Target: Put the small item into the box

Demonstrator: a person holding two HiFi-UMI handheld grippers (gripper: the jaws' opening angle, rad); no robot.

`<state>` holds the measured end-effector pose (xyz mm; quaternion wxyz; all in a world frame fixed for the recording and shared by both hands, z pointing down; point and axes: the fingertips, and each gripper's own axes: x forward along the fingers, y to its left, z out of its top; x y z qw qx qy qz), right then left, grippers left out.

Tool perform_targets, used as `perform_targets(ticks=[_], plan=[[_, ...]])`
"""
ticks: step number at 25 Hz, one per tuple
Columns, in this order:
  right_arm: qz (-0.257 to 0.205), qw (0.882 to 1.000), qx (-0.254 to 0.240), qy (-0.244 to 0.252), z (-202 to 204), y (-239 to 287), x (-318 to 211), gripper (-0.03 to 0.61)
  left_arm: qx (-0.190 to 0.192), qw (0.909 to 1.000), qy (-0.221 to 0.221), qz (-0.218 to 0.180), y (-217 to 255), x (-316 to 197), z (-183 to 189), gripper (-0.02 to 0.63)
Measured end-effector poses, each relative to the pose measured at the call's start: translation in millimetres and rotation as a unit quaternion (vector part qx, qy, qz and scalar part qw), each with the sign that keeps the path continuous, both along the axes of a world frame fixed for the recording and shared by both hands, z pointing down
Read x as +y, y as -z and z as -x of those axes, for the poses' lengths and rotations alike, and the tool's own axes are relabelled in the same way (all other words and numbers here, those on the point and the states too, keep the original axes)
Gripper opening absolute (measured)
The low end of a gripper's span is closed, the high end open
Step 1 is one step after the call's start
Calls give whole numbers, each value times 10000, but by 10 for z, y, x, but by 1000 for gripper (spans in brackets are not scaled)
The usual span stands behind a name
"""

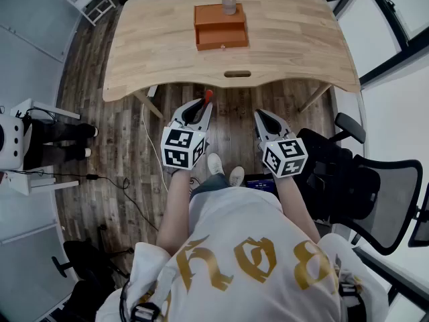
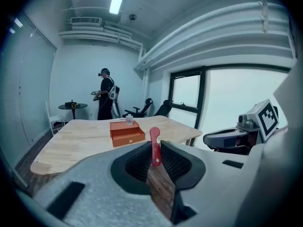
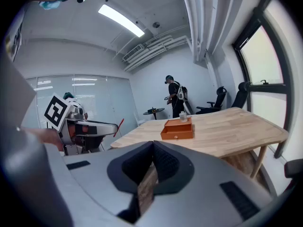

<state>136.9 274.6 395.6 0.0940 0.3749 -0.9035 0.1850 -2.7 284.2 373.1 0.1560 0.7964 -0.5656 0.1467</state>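
Note:
An orange box (image 1: 220, 27) with a drawer front stands at the far middle of the wooden table (image 1: 295, 45), and a small clear bottle (image 1: 229, 5) sits on top of it. My left gripper (image 1: 204, 105) hangs in front of the table's near edge, shut on a small, thin red item (image 1: 208, 96) that sticks up past its tips. In the left gripper view the red item (image 2: 155, 148) stands upright between the pads, with the box (image 2: 127, 132) beyond. My right gripper (image 1: 261, 115) is beside the left one, shut and empty (image 3: 152, 146). From it the box (image 3: 177, 129) lies ahead.
A black office chair (image 1: 375, 186) stands close at my right. White equipment (image 1: 13, 139) and cables lie on the floor at the left. Another person (image 2: 105, 93) stands far behind the table next to a small round table (image 2: 73, 106).

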Motion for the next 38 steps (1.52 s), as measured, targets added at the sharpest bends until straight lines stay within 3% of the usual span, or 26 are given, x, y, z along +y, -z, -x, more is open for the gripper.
perform_targets(ticks=[23, 30, 38], plan=[[-275, 9995, -56, -161, -173, 120, -380, 12, 5, 9998, 78, -207, 90, -270, -51, 60], [-253, 9995, -11, -194, -81, 13, -867, 12, 24, 9998, 53, -210, -7, -773, 51, 60], [-152, 9995, 133, -256, 283, -146, -1923, 12, 57, 9999, -108, -109, -146, -1889, 378, 60]])
